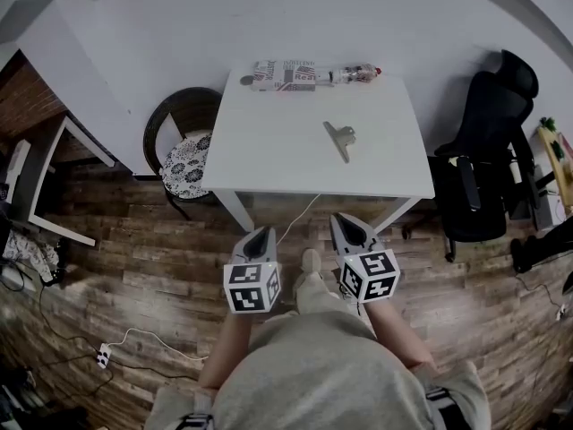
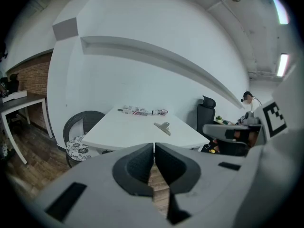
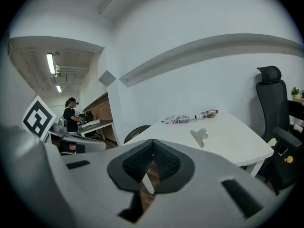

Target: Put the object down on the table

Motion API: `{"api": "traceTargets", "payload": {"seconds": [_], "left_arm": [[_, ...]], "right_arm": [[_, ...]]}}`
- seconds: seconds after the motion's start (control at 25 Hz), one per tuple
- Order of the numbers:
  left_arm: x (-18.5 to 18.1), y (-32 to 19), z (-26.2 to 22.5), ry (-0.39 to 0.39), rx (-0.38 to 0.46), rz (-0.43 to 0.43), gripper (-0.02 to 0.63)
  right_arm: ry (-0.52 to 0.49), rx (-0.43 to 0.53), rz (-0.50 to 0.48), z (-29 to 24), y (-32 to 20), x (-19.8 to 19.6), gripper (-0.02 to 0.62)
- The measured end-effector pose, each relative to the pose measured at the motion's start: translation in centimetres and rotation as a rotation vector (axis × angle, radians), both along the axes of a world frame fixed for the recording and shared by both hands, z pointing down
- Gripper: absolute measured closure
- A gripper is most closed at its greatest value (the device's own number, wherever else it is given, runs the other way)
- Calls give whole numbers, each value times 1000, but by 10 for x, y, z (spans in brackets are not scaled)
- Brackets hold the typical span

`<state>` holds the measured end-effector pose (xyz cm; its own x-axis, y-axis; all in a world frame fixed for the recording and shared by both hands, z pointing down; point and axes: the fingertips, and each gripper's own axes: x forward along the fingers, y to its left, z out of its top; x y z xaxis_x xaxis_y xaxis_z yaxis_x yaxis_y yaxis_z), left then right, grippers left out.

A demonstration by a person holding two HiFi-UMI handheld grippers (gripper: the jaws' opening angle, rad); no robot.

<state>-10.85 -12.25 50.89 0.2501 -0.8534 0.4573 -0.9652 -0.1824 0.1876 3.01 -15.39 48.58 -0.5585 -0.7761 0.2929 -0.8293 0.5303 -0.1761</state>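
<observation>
Left gripper [image 2: 154,151]: closed, jaws pressed together, nothing between them. Right gripper [image 3: 152,151]: same, jaws meeting and empty. You hold both low in front of your body, over the wooden floor [image 1: 134,267], tips pointed at the worktop [image 1: 269,150] but short of its near edge. That reads as a rest pose, not a carry.

The clip [image 1: 339,138], a metal spring clip, lies flat on the worktop, right of centre. It's well apart from both grippers and away from every edge, so it's unlikely to slide off. Judging by that, the put-down looks done, and you have nothing left in hand to place.

Along the far edge, by the wall, a printed packet [image 1: 282,73] and a small bottle [image 1: 358,73] lie end to end, well apart from the clip. A round chair with a patterned cushion [image 1: 186,164] sits at the worktop's left, a black office chair [image 1: 483,141] at its right.
</observation>
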Motion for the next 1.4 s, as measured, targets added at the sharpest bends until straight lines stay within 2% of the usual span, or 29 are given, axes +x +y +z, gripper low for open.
{"api": "traceTargets", "payload": {"seconds": [0.32,1.4], "left_arm": [[-2,11,-2,-1,8,-5,595],[-2,12,-4,-8,5,3,595]], "right_arm": [[-4,4,-15,1,14,-4,594],[-1,15,-6,-4,9,-1,595]]}}
